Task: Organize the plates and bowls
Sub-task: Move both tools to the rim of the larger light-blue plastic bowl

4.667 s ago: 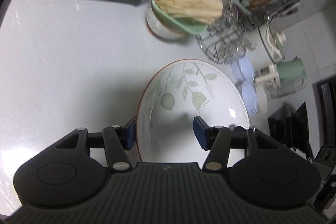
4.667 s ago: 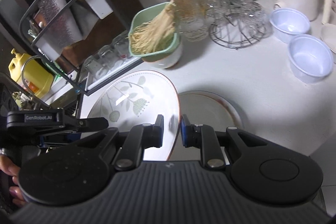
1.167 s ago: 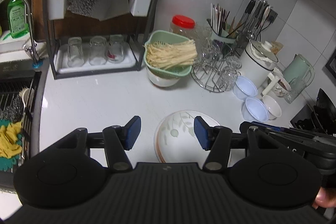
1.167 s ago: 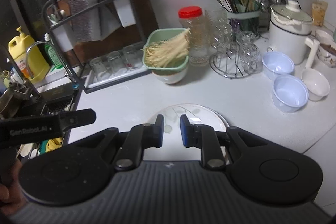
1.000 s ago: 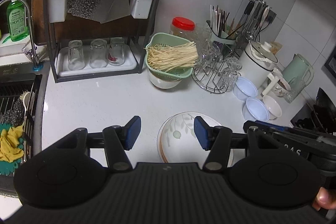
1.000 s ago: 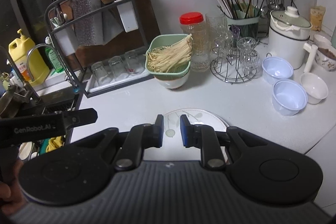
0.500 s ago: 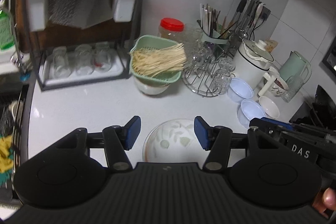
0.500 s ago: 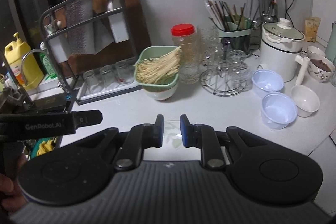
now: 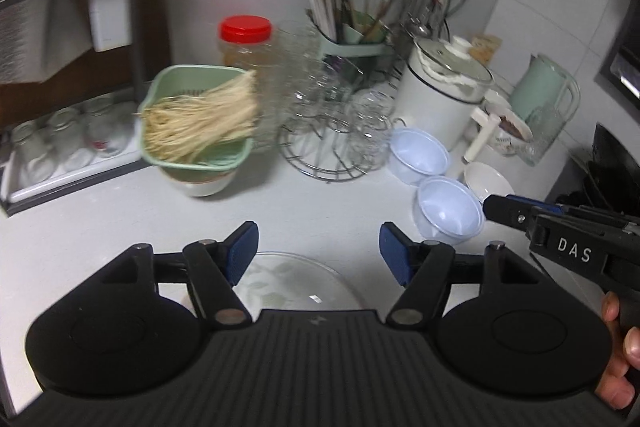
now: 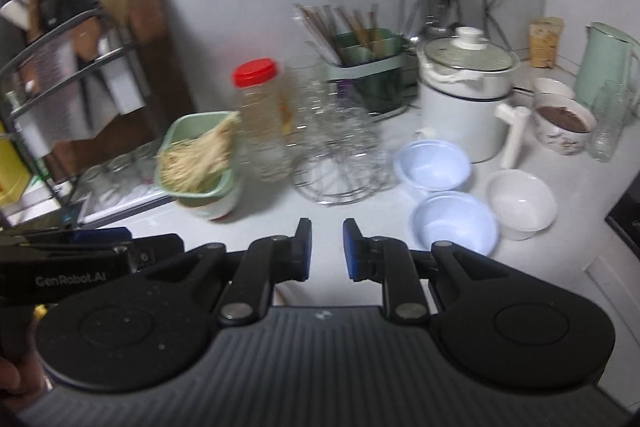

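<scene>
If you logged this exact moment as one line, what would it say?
left gripper: open, empty, above leaf-pattern plate | right gripper: narrow gap, empty | two pale blue bowls and white bowl: on counter, untouched

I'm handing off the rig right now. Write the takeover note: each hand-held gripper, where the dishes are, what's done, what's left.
Left hand-held gripper: open, empty, above the leaf-pattern plate.
Right hand-held gripper: narrow gap between fingers, empty, facing the counter.
Dishes: the plate lies flat on the counter near the front edge. Two pale blue bowls and a small white bowl sit separately to the right, by the white pot.
Done: plate set down.
Left: the three bowls, probably to be gathered or stacked.
</scene>
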`<action>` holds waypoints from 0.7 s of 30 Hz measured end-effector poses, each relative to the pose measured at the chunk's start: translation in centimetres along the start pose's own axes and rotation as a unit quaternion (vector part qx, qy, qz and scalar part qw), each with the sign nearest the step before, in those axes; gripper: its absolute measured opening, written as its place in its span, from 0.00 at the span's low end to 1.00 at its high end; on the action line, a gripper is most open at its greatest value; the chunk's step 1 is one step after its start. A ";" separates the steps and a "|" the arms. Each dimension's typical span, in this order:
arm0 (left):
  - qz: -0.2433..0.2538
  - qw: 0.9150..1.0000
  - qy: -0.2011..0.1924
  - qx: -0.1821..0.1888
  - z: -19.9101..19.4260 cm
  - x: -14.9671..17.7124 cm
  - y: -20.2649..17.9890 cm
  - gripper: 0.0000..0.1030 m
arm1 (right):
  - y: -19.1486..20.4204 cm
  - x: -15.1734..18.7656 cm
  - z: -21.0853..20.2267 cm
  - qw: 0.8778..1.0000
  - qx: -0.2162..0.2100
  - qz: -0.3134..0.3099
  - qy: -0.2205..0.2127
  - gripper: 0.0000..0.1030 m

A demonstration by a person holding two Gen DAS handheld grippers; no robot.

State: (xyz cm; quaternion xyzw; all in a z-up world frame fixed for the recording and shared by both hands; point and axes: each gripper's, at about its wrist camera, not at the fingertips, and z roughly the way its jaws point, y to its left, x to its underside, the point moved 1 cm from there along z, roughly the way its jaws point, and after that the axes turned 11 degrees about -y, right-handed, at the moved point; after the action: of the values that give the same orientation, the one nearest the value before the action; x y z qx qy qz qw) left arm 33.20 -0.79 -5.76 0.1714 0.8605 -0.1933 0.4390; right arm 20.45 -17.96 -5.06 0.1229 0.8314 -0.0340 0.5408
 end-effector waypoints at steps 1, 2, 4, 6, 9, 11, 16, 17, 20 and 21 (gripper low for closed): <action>0.005 1.000 0.006 0.003 0.7 -0.1 -0.6 0.71 | -0.7 0.0 0.3 1.000 0.009 0.000 0.000 0.23; 0.007 1.000 0.011 0.007 1.4 -0.2 -1.2 0.72 | -1.4 0.1 0.7 1.000 0.013 0.004 0.002 0.30; 0.012 1.000 0.022 0.013 2.7 -0.3 -2.2 0.72 | -2.8 0.2 1.4 1.000 0.020 0.021 0.009 0.39; 0.017 0.999 0.030 0.017 4.0 -0.5 -3.1 0.73 | -4.2 0.3 2.1 0.999 0.024 0.033 0.013 0.41; 0.024 0.999 0.040 0.022 6.1 -0.7 -4.5 0.74 | -6.0 0.4 3.1 0.998 0.033 0.046 0.019 0.44; 0.024 0.998 0.046 0.027 7.4 -0.8 -5.2 0.74 | -7.4 0.5 3.6 0.997 0.039 0.054 0.024 0.46; 0.021 0.997 0.064 0.037 11.3 -0.9 -7.1 0.74 | -10.6 0.7 5.7 0.996 0.056 0.062 0.040 0.46; 0.019 0.997 0.070 0.038 12.1 -0.8 -7.4 0.74 | -11.2 0.8 6.2 0.995 0.059 0.064 0.044 0.46; 0.007 0.995 0.092 0.044 14.9 -0.5 -8.3 0.73 | -13.1 1.2 7.7 0.994 0.063 0.065 0.054 0.46; 0.005 0.994 0.097 0.045 15.8 -0.3 -8.6 0.73 | -13.7 1.5 8.2 0.994 0.067 0.063 0.061 0.46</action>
State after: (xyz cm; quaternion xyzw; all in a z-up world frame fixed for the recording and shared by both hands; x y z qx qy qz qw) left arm 40.29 -15.92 -12.43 0.2133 0.8885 -0.2125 0.3464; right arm 23.91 -32.49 -10.87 0.2128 0.8493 -0.0484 0.4806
